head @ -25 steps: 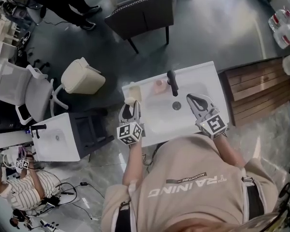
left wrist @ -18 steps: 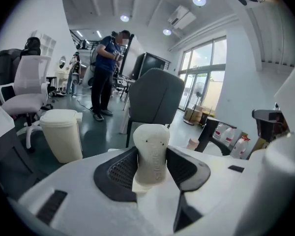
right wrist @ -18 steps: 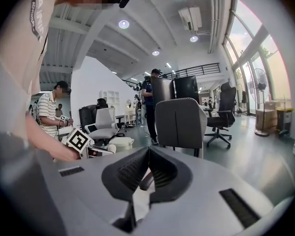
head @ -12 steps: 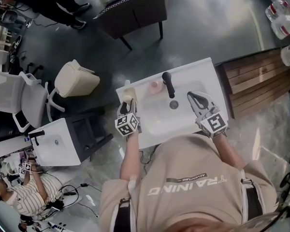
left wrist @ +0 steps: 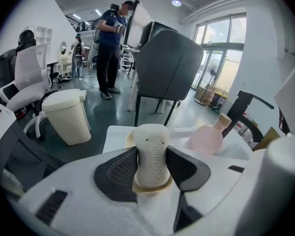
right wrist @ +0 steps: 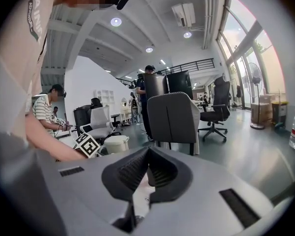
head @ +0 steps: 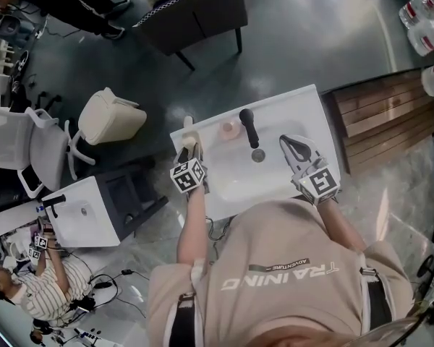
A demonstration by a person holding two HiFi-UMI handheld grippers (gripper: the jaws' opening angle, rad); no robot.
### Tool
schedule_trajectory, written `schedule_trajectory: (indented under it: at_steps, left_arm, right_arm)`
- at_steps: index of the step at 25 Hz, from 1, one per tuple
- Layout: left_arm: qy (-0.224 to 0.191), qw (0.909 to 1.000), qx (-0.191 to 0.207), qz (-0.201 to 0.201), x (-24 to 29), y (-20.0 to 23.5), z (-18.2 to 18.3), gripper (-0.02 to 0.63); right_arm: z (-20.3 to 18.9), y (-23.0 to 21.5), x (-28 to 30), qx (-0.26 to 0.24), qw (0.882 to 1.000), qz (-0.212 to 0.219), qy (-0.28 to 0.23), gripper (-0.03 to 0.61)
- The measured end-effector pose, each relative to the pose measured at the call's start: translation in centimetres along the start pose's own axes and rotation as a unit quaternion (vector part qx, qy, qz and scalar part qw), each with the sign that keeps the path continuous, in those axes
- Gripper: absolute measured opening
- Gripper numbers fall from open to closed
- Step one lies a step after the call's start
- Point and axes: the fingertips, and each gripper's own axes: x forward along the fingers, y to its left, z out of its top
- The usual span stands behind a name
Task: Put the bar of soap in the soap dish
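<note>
A cream bar of soap (left wrist: 151, 154) stands on end between the jaws of my left gripper (left wrist: 151, 167), which is shut on it. Under and behind the bar shows the tan rim of the soap dish (left wrist: 128, 137); the soap hides most of it. In the head view the left gripper (head: 189, 150) is at the back left corner of the white sink counter (head: 304, 103), with the soap dish (head: 191, 134) just beyond its tips. My right gripper (head: 286, 144) hovers over the basin's right side, shut and holding nothing, as the right gripper (right wrist: 147, 154) view shows.
A pink bottle (head: 230, 129) and a black faucet (head: 249, 126) stand at the back of the basin, with the drain (head: 257, 155) in front. A beige bin (head: 112, 118) and a dark chair (head: 195, 13) are on the floor beyond. Wooden boards (head: 390, 125) lie to the right.
My left gripper has carried the soap forward along the counter's left edge to the dish at the back corner. The right gripper has stayed over the basin.
</note>
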Motion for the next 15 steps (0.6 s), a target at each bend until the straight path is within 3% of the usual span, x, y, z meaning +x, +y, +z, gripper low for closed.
schedule_trajectory:
  at_steps: [5, 15]
  left_arm:
    - [0.030, 0.9995, 0.000, 0.010, 1.1, 0.0, 0.2, 0.175]
    - [0.043, 0.9989, -0.010, 0.016, 1.8, 0.2, 0.5, 0.176]
  right_arm:
    - [-0.1, -0.9, 0.2, 0.010, 1.000, -0.002, 0.003, 0.012]
    - [-0.3, -1.2, 0.7, 0.018, 1.000, 0.003, 0.001, 0.012]
